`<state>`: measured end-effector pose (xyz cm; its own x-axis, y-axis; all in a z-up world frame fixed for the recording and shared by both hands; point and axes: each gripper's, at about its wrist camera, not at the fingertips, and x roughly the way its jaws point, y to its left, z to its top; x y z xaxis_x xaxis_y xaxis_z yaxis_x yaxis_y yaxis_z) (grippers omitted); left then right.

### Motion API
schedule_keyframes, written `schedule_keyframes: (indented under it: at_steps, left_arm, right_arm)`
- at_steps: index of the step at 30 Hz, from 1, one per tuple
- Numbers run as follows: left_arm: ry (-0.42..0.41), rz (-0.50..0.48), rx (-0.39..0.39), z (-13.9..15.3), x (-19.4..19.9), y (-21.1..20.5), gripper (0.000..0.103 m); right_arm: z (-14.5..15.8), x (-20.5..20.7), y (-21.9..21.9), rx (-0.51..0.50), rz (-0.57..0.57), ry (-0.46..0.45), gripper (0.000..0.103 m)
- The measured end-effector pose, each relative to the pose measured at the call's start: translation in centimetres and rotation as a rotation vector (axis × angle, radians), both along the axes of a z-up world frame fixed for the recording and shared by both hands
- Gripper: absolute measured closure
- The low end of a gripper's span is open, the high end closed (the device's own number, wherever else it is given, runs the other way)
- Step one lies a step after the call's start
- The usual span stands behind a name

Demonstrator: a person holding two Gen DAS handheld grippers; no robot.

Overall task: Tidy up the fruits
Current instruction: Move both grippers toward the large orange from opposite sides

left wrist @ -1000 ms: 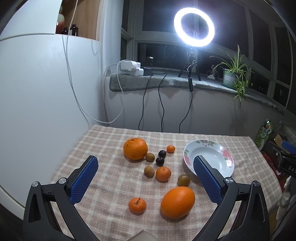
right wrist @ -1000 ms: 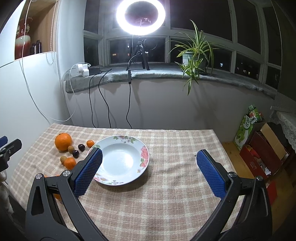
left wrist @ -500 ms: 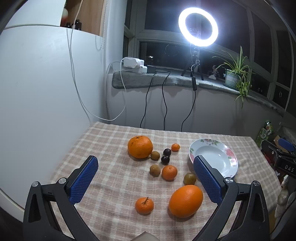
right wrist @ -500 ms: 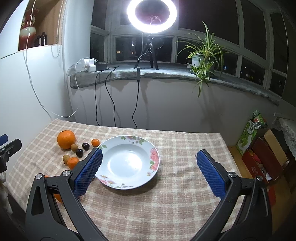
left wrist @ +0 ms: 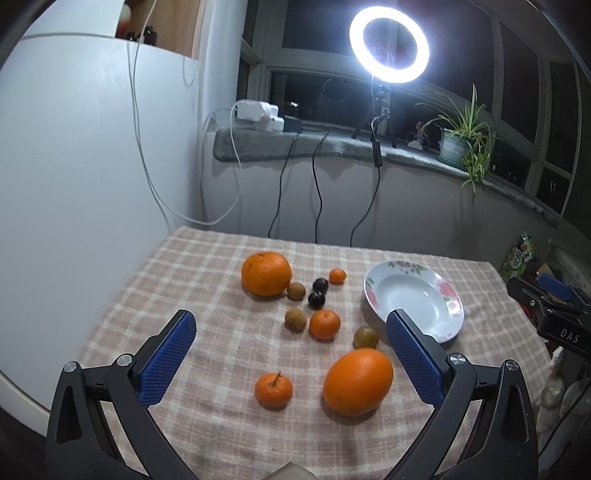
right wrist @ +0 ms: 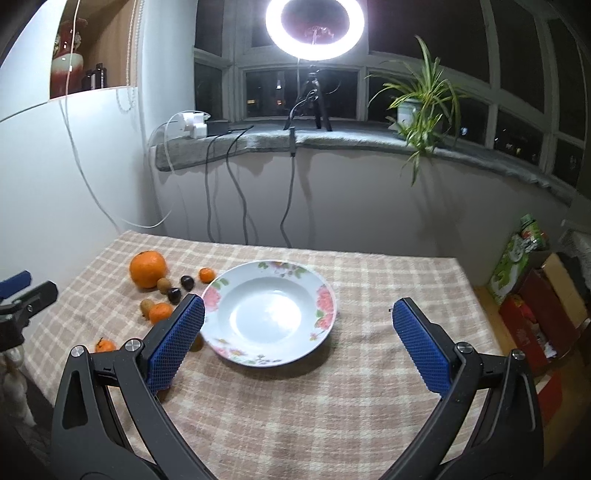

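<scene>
Loose fruit lies on the checked tablecloth (left wrist: pixel 221 332): a big round orange (left wrist: pixel 266 274), an oval orange (left wrist: pixel 357 382), a stemmed tangerine (left wrist: pixel 273 390), a small mandarin (left wrist: pixel 324 324), a tiny mandarin (left wrist: pixel 337 276), brownish-green small fruits (left wrist: pixel 296 319) and two dark plums (left wrist: pixel 317 299). A white floral plate (right wrist: pixel 271 312) stands empty to their right. My left gripper (left wrist: pixel 290 334) is open above the fruit, holding nothing. My right gripper (right wrist: pixel 297 321) is open over the plate, also holding nothing. The big orange (right wrist: pixel 147 268) shows at the left of the right wrist view.
A white wall or cabinet (left wrist: pixel 74 166) borders the table's left side. Behind are a grey windowsill (right wrist: pixel 332 138) with hanging cables (right wrist: pixel 236 192), a ring light (right wrist: pixel 314 27) and a potted plant (right wrist: pixel 421 99). Boxes (right wrist: pixel 532 288) sit on the floor to the right.
Both grippers have shifted forward and slightly higher over the table, so the fruit and plate sit a little differently in view. Both stay open; nothing on the table has moved.
</scene>
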<state>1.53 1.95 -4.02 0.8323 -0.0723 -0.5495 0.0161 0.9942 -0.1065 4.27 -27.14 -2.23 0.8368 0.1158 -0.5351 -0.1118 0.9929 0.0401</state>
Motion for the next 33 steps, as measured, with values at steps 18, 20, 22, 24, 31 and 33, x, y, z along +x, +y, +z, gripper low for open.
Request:
schedule_keyframes:
  at_steps: [18, 20, 22, 24, 31, 33]
  left_arm:
    - [0.165, -0.105, -0.071, -5.5, -0.6, -2.2, 0.003]
    - [0.180, -0.114, -0.073, -6.0, -0.4, -2.4, 0.005]
    - [0.196, -0.121, -0.086, -6.5, -0.2, -2.4, 0.009]
    - [0.216, -0.128, -0.107, -7.1, 0.0, -2.4, 0.010]
    - [0.250, -0.155, -0.129, -8.1, 0.7, -3.0, 0.015]
    - [0.256, -0.161, -0.133, -8.3, 1.0, -3.1, 0.017]
  right_arm:
    - [-4.4, 1.1, 3.0, 0.152, 0.254, 0.182, 0.000]
    - [-4.9, 1.3, 3.5, 0.166, 0.281, 0.207, 0.000]
    - [-5.3, 1.5, 4.0, 0.177, 0.307, 0.227, 0.000]
    - [-6.0, 1.7, 4.5, 0.195, 0.337, 0.255, 0.000]
    - [-7.6, 2.7, 5.9, 0.245, 0.404, 0.333, 0.000]
    - [-7.9, 3.1, 6.2, 0.277, 0.433, 0.359, 0.000]
